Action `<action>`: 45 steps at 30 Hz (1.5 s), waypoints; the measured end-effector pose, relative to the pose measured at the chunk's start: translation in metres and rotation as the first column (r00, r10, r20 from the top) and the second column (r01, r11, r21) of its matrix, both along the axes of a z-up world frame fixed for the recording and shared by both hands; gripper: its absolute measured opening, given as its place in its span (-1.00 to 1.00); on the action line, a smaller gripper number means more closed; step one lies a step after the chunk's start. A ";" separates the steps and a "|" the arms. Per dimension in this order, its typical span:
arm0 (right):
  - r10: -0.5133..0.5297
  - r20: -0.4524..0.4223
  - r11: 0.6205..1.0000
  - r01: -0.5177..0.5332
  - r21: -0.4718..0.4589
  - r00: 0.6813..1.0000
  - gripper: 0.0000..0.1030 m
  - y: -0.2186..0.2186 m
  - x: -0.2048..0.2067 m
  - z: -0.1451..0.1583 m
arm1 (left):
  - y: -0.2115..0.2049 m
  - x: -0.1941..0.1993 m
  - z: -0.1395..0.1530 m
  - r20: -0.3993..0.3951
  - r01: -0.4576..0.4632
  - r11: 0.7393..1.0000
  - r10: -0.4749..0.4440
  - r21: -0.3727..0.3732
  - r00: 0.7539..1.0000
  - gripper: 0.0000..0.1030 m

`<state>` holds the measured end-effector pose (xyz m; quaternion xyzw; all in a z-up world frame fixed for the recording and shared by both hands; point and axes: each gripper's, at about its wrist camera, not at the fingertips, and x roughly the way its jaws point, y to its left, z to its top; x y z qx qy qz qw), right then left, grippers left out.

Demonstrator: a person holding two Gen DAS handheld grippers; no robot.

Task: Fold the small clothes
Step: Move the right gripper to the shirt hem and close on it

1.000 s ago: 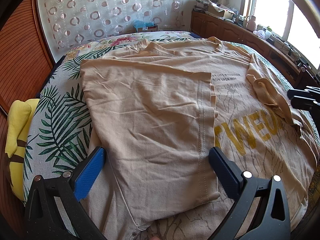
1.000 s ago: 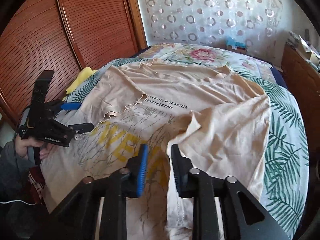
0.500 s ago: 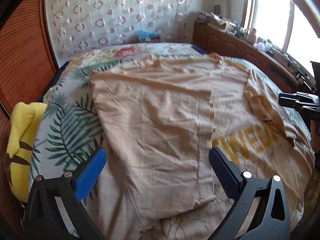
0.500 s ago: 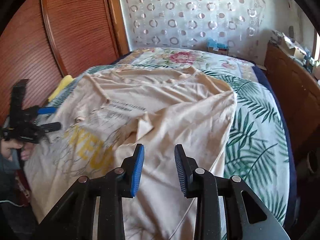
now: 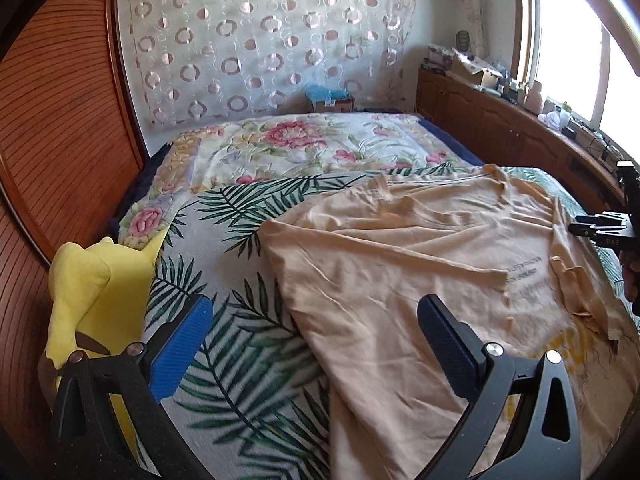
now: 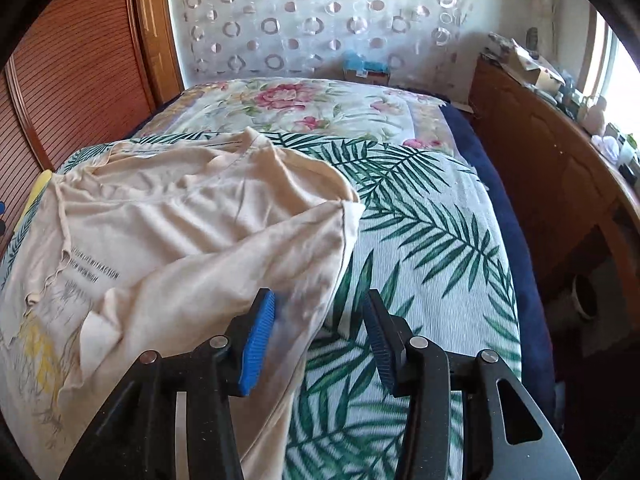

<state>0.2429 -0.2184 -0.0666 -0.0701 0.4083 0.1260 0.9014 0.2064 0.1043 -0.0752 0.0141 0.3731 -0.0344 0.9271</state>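
A beige T-shirt [image 5: 400,280] with yellow lettering lies spread on the bed, both side parts folded in over the middle. It also shows in the right wrist view [image 6: 180,240]. My left gripper [image 5: 316,344] is open and empty, above the shirt's left edge and the bedspread. My right gripper [image 6: 320,336] is open and empty, above the shirt's right folded edge. The right gripper also shows at the far right of the left wrist view [image 5: 600,230].
The bed has a palm-leaf bedspread [image 6: 420,240] and a floral cover [image 5: 300,148] at the far end. A yellow plush toy [image 5: 88,288] lies at the bed's left edge. A wooden wardrobe [image 6: 80,72] stands left; a cluttered wooden cabinet [image 5: 500,120] runs along the right.
My left gripper has swung left, off the shirt's middle toward its left edge. My right gripper has swung right toward the shirt's right edge and has opened wider.
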 end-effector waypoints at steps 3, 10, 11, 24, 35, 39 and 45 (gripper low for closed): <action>0.023 0.001 1.000 -0.023 -0.013 1.000 -0.08 0.004 0.011 0.001 | 0.009 0.015 -0.007 -0.021 0.012 1.000 -0.012 -0.008 1.000 0.98; 0.056 0.007 0.998 -0.056 0.014 0.998 -0.08 -0.002 0.026 -0.004 | 0.027 0.043 -0.019 -0.071 -0.004 0.999 0.001 -0.042 0.997 0.81; 0.057 0.010 0.998 -0.057 0.018 0.998 -0.08 -0.005 0.031 -0.007 | 0.029 0.046 -0.020 -0.075 -0.006 0.999 0.002 -0.047 0.997 0.81; 0.066 0.041 0.998 -0.067 0.006 0.997 -0.06 -0.004 0.033 -0.016 | 0.039 0.086 -0.031 -0.128 -0.013 0.999 0.006 -0.051 0.992 0.81; 0.066 0.040 0.998 -0.066 0.009 0.997 -0.05 -0.006 0.030 -0.014 | 0.035 0.098 -0.036 -0.144 0.012 0.998 -0.021 -0.065 0.989 0.81; 0.066 0.040 0.998 -0.066 0.008 0.997 -0.05 -0.006 0.030 -0.015 | 0.034 0.097 -0.038 -0.153 0.038 0.994 -0.054 -0.105 0.987 0.38; 0.065 0.042 0.998 -0.065 0.004 0.997 -0.05 -0.006 0.030 -0.014 | 0.031 0.094 -0.037 -0.146 0.066 0.988 -0.086 -0.138 0.986 -0.42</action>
